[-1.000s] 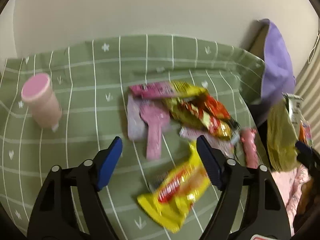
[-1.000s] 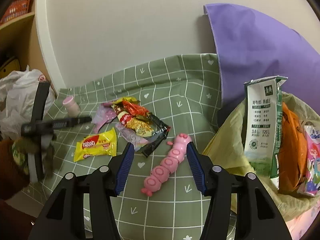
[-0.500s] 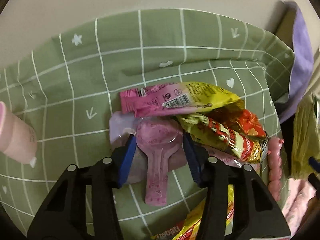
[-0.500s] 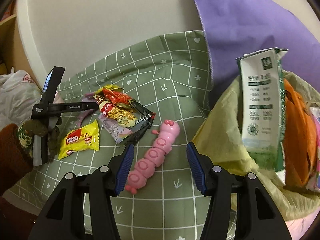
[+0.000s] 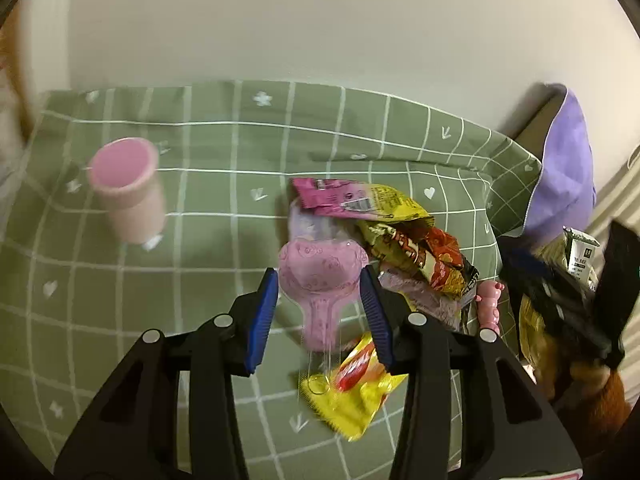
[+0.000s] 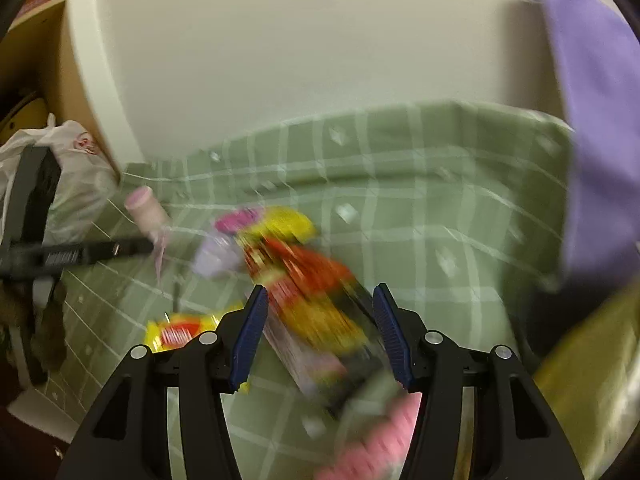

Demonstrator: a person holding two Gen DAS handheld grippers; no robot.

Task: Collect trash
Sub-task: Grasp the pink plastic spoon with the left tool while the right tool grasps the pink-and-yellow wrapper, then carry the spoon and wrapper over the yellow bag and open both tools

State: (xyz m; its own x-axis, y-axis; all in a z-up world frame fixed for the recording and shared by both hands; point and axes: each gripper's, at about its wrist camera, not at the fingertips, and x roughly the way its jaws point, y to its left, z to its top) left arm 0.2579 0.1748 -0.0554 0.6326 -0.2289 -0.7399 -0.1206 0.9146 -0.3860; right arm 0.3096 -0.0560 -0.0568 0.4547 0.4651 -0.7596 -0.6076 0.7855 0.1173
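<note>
The green checked cloth (image 5: 224,184) covers the whole work surface, and all the trash lies on it. At its right edge a yellowish trash bag (image 5: 532,320) stands open with a milk carton (image 5: 580,256) sticking out of it; this looks like the place for what gets collected.

The pile of snack wrappers (image 5: 404,236) sits in the middle of the cloth, overlapping one another: thin crinkled foil, very light, slippery and springy, best pinched at a flat sealed edge or a bunched fold, not across the puffed middle. The right-wrist view is badly blurred, yet the right gripper (image 6: 320,328) shows its jaws wide apart with the wrappers (image 6: 312,292) between them and nothing clamped.

A pale pink cup (image 5: 128,192) stands upright well apart to the left; it looks light and easy to tip, so a hold across its wall low down would be safest.

The loose yellow packet (image 5: 352,392) lies near the camera, flat and limp.

The pink plastic scoop (image 5: 322,280) is the 1 thing now in a tool: the left gripper (image 5: 320,300) has narrowed onto its heart-shaped bowl, both blue pads touching its sides, handle hanging toward the camera. It seems stiff, smooth and light, so the curved bowl could slip out; the straight handle would offer a surer hold.

Smallest, a pink caterpillar toy (image 5: 490,304) peeks out beside the wrappers, hard and probably not trash
</note>
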